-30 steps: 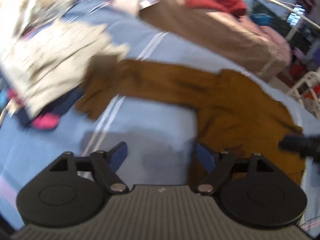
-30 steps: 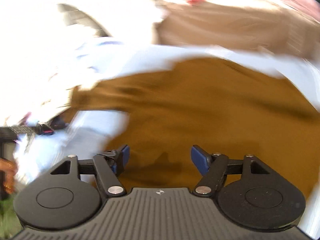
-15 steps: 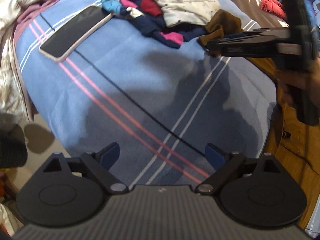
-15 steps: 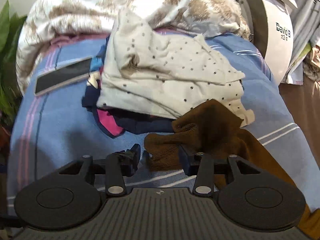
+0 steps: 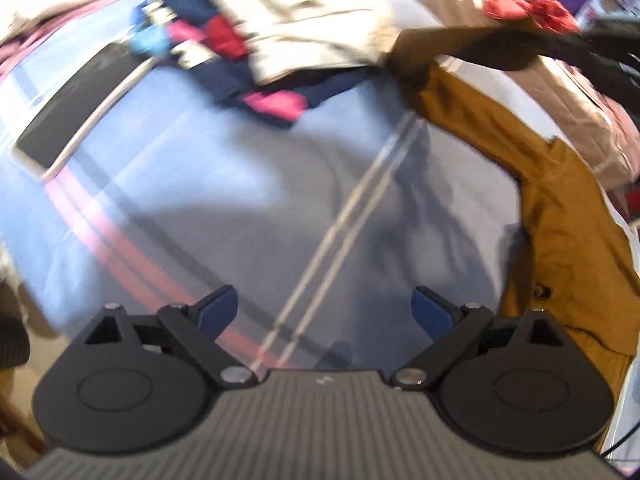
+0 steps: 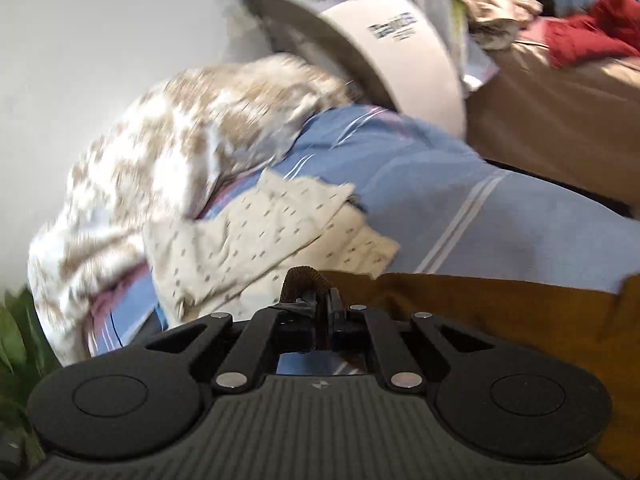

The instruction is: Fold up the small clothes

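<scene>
Mustard-brown garment (image 6: 500, 312) stretched over blue striped sheet (image 6: 500, 232), cuff pinched in clenched right gripper (image 6: 320, 300); left gripper (image 5: 324, 312) spread, empty.

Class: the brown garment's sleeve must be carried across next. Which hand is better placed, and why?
Right. The right gripper is shut on the brown garment cuff; the left gripper is open over bare blue sheet, holding nothing.

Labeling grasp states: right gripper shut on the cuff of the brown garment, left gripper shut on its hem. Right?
Half right. The right gripper is shut on the cuff of the brown garment, as the right wrist view shows. The left gripper is open, though: the left wrist view shows nothing between its fingers, only the blue striped sheet below.
</scene>
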